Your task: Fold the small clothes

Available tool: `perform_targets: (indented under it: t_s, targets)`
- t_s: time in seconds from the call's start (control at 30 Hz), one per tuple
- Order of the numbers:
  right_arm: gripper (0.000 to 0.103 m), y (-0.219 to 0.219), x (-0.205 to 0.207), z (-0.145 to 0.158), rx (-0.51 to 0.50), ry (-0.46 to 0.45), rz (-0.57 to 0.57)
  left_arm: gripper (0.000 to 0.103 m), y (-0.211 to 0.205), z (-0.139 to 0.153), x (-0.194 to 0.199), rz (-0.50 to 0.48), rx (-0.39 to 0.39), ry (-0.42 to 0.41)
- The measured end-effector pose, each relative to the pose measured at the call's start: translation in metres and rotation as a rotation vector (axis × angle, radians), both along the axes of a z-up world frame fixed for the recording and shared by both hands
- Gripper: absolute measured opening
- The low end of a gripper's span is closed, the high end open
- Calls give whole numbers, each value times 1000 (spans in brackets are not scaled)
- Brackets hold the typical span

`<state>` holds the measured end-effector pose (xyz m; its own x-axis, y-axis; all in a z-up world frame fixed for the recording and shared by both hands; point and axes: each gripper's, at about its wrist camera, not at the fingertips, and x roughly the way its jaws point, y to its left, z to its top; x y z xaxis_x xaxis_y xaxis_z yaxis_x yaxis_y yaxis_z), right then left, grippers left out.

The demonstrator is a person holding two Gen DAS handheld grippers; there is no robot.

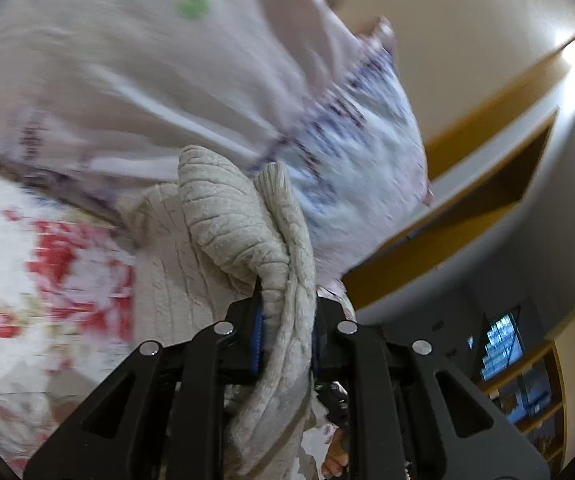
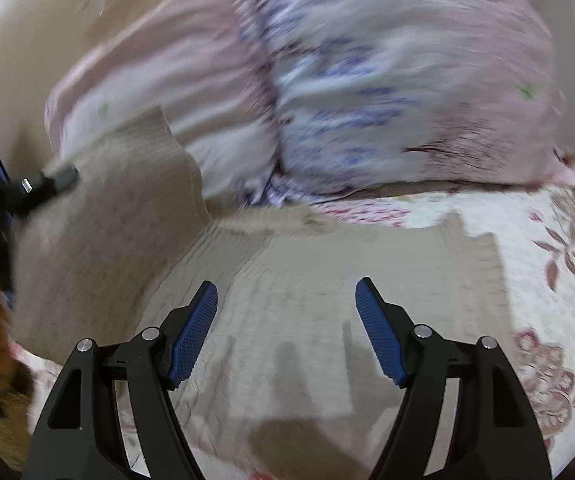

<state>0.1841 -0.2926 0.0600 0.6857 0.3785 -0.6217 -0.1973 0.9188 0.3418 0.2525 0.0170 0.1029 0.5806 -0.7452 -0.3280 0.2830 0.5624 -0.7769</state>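
Beige knit top (image 1: 223, 216) is pinched tight by the left gripper (image 1: 287, 320); the right gripper (image 2: 286, 332) is held wide open and empty, and the flap should be laid flat slowly.

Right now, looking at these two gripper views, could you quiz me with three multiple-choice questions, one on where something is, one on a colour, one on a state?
1. Where does the beige knit garment mostly lie?
A. On the flowered bedspread, one edge lifted
B. In a basket
C. On a chair

2. What colour are the pads on the gripper fingers?
A. Red
B. Blue
C. Yellow

3. What state is the right gripper in?
A. Clamped on the pillow
B. Shut with nothing in it
C. Open with nothing between its fingers

Answers:
1. A, the knit spreads over the bedspread in front of the pillows, with one side raised by the left gripper.
2. B, the ribbed pads show blue.
3. C, its fingers stand wide apart above the cloth.
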Motion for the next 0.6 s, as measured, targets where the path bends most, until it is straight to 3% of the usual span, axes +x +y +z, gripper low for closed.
perform_targets:
  t_s: [0.2,0.47,0.57,0.6]
  targets:
    - [73,-76,-10,-1,147,32,-99,16,-79,-6,5,-113,41,-17]
    - [73,-137,-14,-23,405,133,-158,19,-163,-71,14,-222,133,148]
    - [73,-141,-12,-27,474,167,-126,34,-169,-69,11,-245,109,131]
    - [73,-141,-10,-28,493,182,-111,44,-168,-66,10,-262,91,123]
